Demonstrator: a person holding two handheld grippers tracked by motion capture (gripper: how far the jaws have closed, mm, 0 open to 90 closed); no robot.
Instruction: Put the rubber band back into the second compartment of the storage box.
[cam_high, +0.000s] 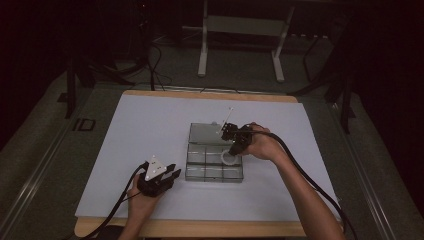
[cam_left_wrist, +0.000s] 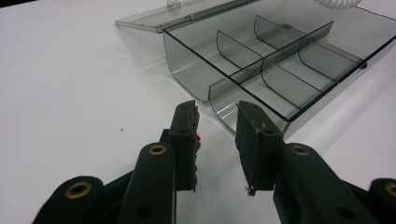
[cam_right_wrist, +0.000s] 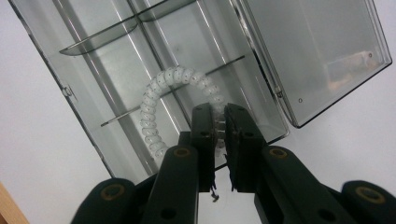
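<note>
Right now the job looks about halfway done. The right tongs (cam_right_wrist: 219, 116) pinch a white coiled hair tie (cam_right_wrist: 154, 107) and hold it over the clear plastic box (cam_high: 215, 157), whose lid (cam_right_wrist: 317, 51) lies flat and open behind it. The hair tie hangs over one of the little compartments on the right side of the box, near the middle divider, but I cannot tell if it touches the bottom yet. What I think is left: put the tie down in a compartment, let go, and maybe shut the lid (that part is only my guess).

The left tongs (cam_left_wrist: 217, 126) are spread apart with nothing between them. They wait on the white table (cam_high: 150, 125) just beside the near corner of the box.

From the high view you can see both hands, the whole box and where it sits on the table, but the hair tie is just a small white ring there. In the right gripper view you can see the tie's coils up close and how the pads squeeze it. In the left gripper view you see the curved dividers (cam_left_wrist: 280, 79) from low down, and the compartments nearest that gripper look empty.
</note>
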